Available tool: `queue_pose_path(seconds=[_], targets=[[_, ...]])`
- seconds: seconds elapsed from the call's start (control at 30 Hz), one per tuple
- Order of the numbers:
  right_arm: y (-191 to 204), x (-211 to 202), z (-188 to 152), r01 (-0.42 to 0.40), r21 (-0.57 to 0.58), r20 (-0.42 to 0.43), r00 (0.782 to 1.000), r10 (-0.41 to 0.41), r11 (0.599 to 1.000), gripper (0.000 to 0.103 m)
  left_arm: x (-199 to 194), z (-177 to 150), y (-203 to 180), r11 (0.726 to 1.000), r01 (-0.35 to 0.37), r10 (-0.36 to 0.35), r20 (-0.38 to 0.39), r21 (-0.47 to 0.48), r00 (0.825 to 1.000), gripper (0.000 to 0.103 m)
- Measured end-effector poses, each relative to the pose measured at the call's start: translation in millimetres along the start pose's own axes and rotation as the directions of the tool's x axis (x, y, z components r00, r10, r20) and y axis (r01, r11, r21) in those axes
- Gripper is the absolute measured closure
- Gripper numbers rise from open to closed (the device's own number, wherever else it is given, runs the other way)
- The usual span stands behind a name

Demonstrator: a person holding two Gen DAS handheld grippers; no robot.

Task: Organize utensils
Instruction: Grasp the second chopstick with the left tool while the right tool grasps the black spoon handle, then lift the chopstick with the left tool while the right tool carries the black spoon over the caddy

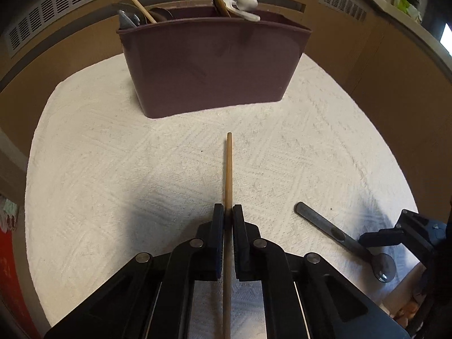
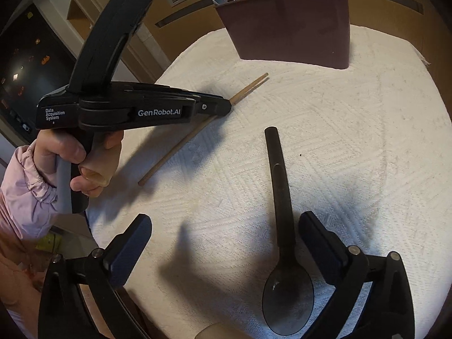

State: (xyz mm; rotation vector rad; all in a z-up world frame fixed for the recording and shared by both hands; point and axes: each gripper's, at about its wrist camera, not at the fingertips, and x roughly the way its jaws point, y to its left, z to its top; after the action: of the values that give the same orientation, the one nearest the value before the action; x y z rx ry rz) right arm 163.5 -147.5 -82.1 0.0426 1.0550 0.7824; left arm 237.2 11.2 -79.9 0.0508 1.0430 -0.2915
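Note:
My left gripper (image 1: pixel 228 212) is shut on a wooden chopstick (image 1: pixel 228 169) that points toward the maroon utensil bin (image 1: pixel 212 65). In the right wrist view the left gripper (image 2: pixel 229 106) holds the chopstick (image 2: pixel 180 147) low over the white cloth, and a second stick seems to lie alongside its far end. My right gripper (image 2: pixel 223 231) is open, its right finger beside a dark spoon (image 2: pixel 282 206) lying on the cloth, bowl toward me. The spoon also shows in the left wrist view (image 1: pixel 339 234). The bin (image 2: pixel 288 25) holds several utensils.
A white textured cloth (image 1: pixel 113 155) covers the round table. Brown cabinet fronts with vents (image 1: pixel 56 11) stand behind the bin. The person's hand and pink sleeve (image 2: pixel 28 180) are at the left of the right wrist view.

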Motion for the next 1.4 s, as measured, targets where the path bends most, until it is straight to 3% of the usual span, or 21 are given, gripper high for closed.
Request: queue_pose_path(seconds=[0.13,0.23,0.3,0.33,0.4,0.47,0.53,0.6,0.67,0.73,0.8,1.0,1.1,1.13,1.2,1.27,1.4], targets=[[-7,0,3,-0.032,0.067,0.028,0.999,0.03,0.997,0.0,-29,-7,6,0.999,0.01,-0.005,0.101,-0.049,0.995,0.097],[-7,0,3,-0.031,0.032,0.029,0.999,0.03,0.999,0.0,-53,-11,11,0.997,0.01,0.005,0.177,-0.083,0.984,0.097],[-1,-1,4,0.013,-0.027,0.007,1.0,-0.013,1.0,0.001,-66,-12,14,0.995,0.0,0.022,0.222,-0.098,0.975,0.097],[3,-2,4,0.081,-0.057,0.017,0.997,-0.08,0.995,0.001,-72,-13,15,0.995,0.0,0.025,0.239,-0.103,0.971,0.097],[12,-7,8,0.237,-0.137,0.094,0.97,-0.225,0.962,0.012,-80,-13,16,0.993,0.014,0.017,0.263,-0.117,0.965,0.097],[17,-6,13,0.333,-0.212,0.124,0.942,-0.313,0.919,0.041,-88,-13,18,0.991,0.027,0.01,0.283,-0.127,0.959,0.097],[14,-5,22,0.337,-0.224,0.117,0.941,-0.318,0.914,0.051,-95,-14,20,0.991,0.031,0.01,0.299,-0.132,0.954,0.097],[12,-2,24,0.324,-0.228,0.102,0.946,-0.309,0.918,0.052,-104,-17,22,0.99,0.037,0.007,0.309,-0.135,0.951,0.097],[11,0,27,0.354,-0.241,0.1,0.935,-0.34,0.904,0.064,-105,-18,23,0.99,0.036,0.008,0.308,-0.135,0.951,0.097],[8,7,29,0.38,-0.253,0.084,0.925,-0.371,0.89,0.076,-103,-18,24,0.99,0.028,0.014,0.299,-0.136,0.954,0.097],[5,12,28,0.351,-0.24,0.047,0.935,-0.351,0.905,0.083,-98,-20,26,0.989,0.023,0.02,0.28,-0.149,0.96,0.097],[9,16,26,0.278,-0.22,-0.011,0.958,-0.287,0.935,0.084,-79,-24,37,0.982,0.028,0.009,0.191,-0.188,0.982,0.095],[17,19,23,0.31,-0.265,0.003,0.947,-0.321,0.913,0.085,-72,-25,37,0.983,0.018,0.011,0.153,-0.185,0.988,0.095],[18,20,23,0.318,-0.266,0.003,0.944,-0.329,0.91,0.093,-70,-24,37,0.984,0.01,0.015,0.139,-0.178,0.99,0.095],[19,16,24,0.321,-0.264,0.01,0.944,-0.33,0.909,0.093,-65,-23,36,0.987,0.003,0.014,0.104,-0.161,0.994,0.095],[18,7,26,0.336,-0.244,0.042,0.941,-0.336,0.91,0.093,-56,-21,36,0.99,0.005,0.002,0.048,-0.143,0.999,0.093],[11,-17,33,0.334,-0.184,0.104,0.942,-0.319,0.925,0.093,-30,-14,31,0.995,0.016,-0.025,-0.093,-0.102,0.995,0.081]])
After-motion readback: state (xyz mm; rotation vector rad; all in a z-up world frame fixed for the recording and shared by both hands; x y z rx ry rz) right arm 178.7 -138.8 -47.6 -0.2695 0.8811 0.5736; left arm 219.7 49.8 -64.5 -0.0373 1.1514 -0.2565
